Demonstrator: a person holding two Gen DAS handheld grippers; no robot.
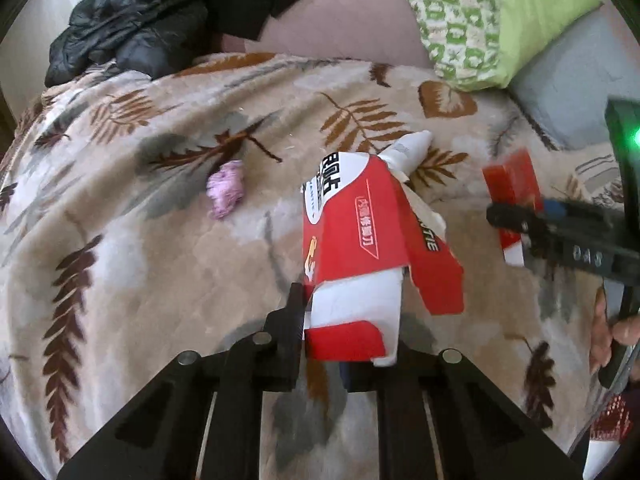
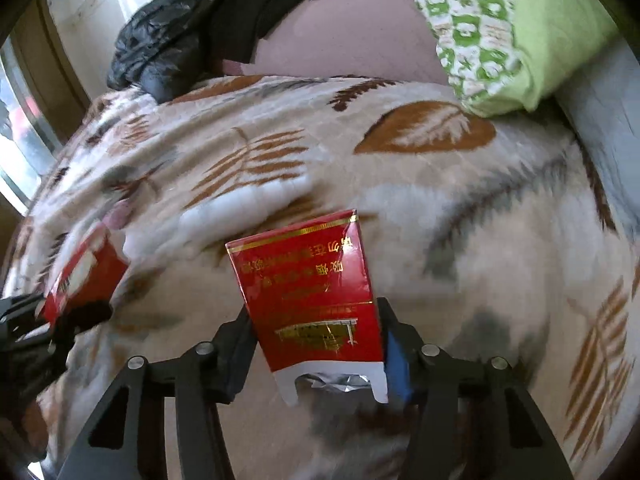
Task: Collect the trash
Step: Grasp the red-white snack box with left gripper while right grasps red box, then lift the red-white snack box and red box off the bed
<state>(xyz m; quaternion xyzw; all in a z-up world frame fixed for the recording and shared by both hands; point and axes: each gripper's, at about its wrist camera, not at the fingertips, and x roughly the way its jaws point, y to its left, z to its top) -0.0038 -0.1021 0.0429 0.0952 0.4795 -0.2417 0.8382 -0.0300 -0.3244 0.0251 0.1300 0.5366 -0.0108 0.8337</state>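
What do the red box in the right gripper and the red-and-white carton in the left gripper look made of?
Red box: glossy card, probably film-wrapped; sheen, gold print, crinkled foil at its open end. Red-and-white carton: thin printed paperboard; creased, flaps splayed open.

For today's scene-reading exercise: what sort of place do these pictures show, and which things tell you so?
Most likely a bedroom, on a bed: a leaf-patterned blanket covers the surface, a green pillow lies at its far end, and a dark padded jacket is heaped beside it.
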